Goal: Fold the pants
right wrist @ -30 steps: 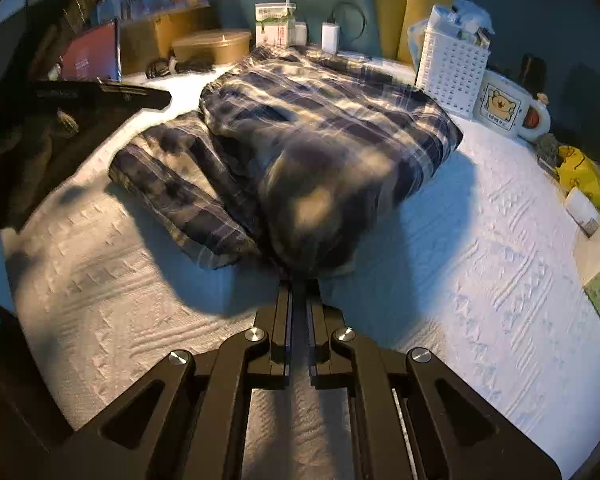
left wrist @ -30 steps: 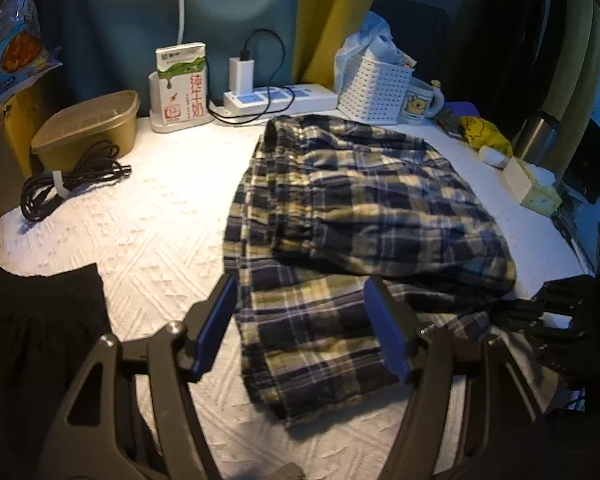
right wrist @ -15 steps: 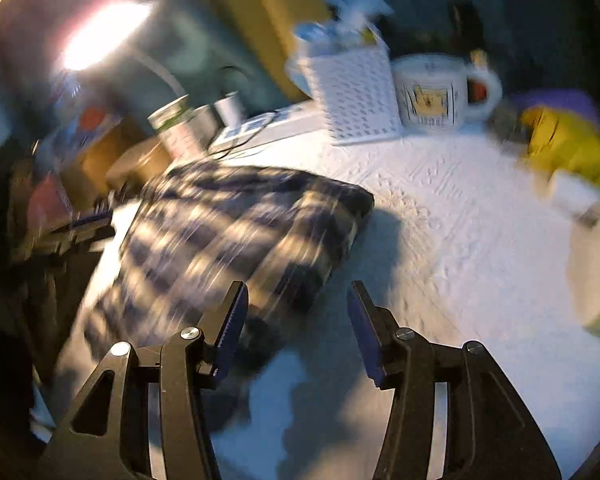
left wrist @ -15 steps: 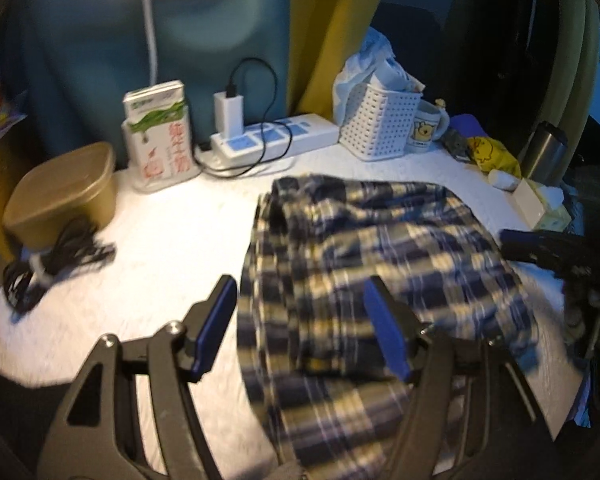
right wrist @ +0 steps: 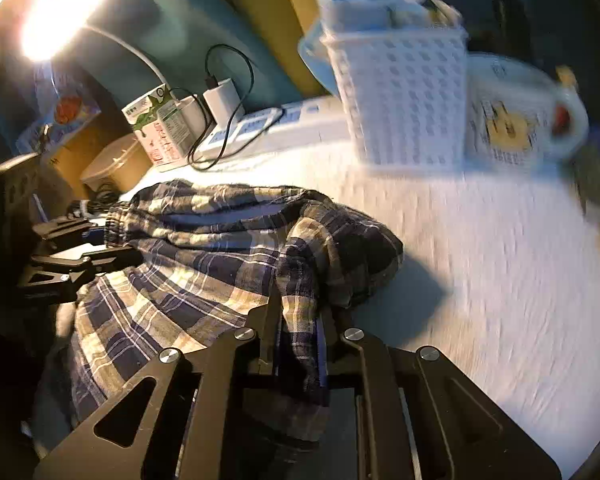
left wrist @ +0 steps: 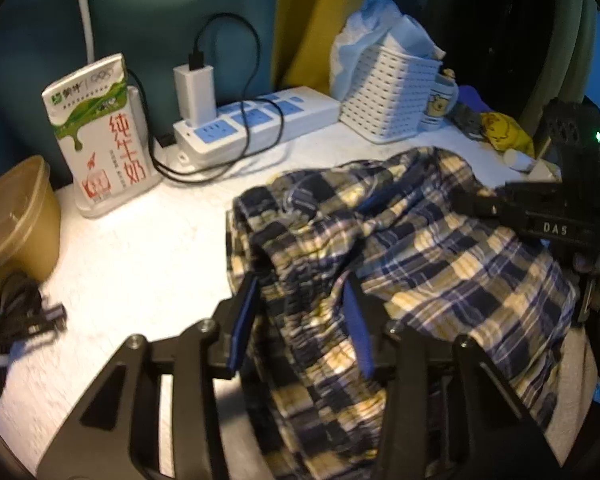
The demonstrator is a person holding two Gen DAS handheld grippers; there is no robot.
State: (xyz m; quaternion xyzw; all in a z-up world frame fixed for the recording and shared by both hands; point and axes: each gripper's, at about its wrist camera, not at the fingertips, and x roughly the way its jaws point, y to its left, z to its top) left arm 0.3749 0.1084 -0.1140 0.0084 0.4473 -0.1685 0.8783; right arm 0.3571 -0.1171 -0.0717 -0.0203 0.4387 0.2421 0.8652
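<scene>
Writing first: milk carton (left wrist: 100, 136) at the back has red Chinese characters and a green splash; "DAS" reads on the right gripper (right wrist: 298, 320) body; mug (right wrist: 516, 120) has a yellow cartoon print, too blurred to read; plaid pants (left wrist: 400, 248) sit bunched mid-table on the white textured cover (left wrist: 140, 260), open room to the left and out to the right of the heap; back edge crowded by power strip (left wrist: 256, 116) and white basket (left wrist: 392, 92); left gripper (left wrist: 304, 320) closing around a fold, pads not clearly pressing; right one closing on cloth pinched between its jaws; pant hems cut off below.
</scene>
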